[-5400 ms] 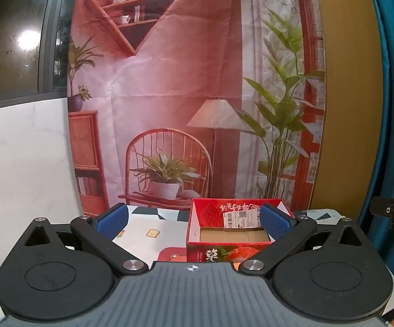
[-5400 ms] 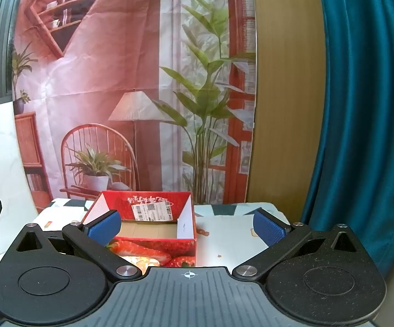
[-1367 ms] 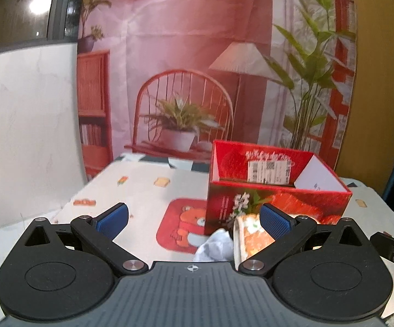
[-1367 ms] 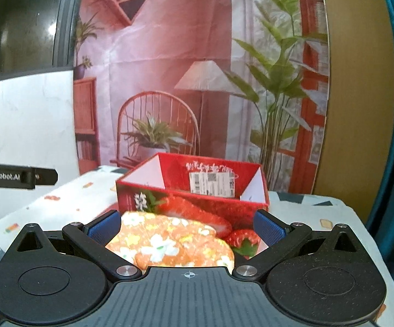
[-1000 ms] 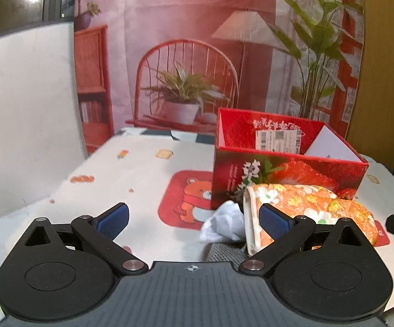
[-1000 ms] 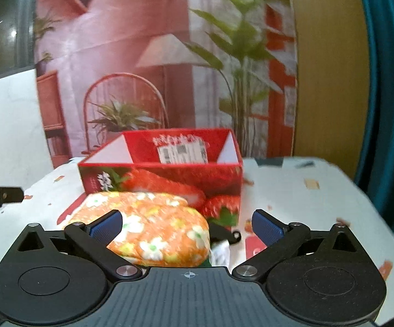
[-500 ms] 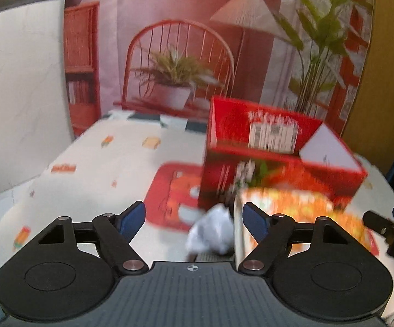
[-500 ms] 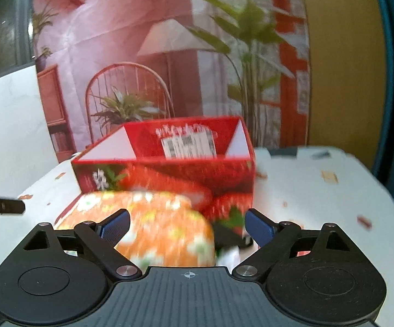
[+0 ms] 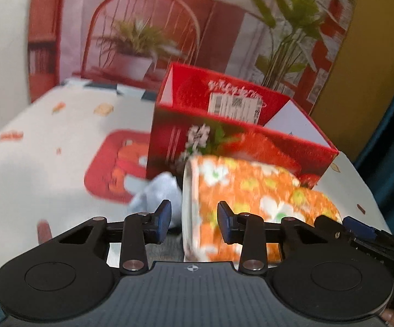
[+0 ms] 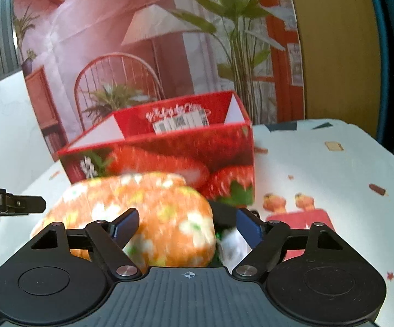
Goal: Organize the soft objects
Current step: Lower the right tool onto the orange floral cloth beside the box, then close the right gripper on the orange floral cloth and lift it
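The orange floral cushion (image 9: 254, 199) lies mid-frame on the worktop (image 9: 47, 147) before the red box (image 9: 232, 139). Both grippers' jaws have just been closing, each astride one end, not yet pinching; left gripper (image 9: 194, 218) and right gripper (image 10: 187, 224) should squeeze evenly, then lift together.

Black left gripper (image 9: 194, 222) and right gripper (image 10: 188, 227), blue pads, silver pivot screws, ribbed grey bodies.

orange floral cushion (image 9: 251, 190): soft, rolled, lying on desk against red strawberry box (image 9: 224, 125). crumpled pale blue cloth (image 9: 156, 193): beside cushion's end.
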Motion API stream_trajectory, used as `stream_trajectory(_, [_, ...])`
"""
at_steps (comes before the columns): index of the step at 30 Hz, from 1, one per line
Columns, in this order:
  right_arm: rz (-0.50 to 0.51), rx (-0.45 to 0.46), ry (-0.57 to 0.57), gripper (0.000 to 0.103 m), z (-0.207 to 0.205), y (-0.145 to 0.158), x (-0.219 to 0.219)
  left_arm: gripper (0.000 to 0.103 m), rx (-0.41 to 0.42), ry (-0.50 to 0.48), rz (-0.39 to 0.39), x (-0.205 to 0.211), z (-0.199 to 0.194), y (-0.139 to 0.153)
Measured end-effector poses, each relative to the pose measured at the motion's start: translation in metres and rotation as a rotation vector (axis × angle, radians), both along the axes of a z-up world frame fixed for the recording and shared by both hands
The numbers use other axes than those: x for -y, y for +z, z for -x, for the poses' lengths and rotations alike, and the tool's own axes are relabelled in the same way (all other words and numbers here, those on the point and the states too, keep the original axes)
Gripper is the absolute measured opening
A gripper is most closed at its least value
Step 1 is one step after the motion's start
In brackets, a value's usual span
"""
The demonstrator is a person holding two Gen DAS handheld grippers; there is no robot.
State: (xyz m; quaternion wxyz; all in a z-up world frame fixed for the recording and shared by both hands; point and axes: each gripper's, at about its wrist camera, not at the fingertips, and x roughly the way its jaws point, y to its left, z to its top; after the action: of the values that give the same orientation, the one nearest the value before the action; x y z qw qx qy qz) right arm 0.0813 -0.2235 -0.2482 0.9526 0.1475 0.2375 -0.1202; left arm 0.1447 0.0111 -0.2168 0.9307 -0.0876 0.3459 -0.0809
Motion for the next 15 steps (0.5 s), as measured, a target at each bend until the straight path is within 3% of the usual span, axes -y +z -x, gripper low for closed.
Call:
stream_trajectory(6, [0.011, 0.024, 0.031, 0.069, 0.004, 0.002, -0.006, 0.040, 0.026, -0.030, 0.068, -0.003, 0.004, -0.003])
stream_trajectory(15, [0.037, 0.006, 0.053, 0.044, 0.007, -0.007, -0.011, 0.040, 0.000, -0.057, 0.063, 0.000, 0.006, -0.017])
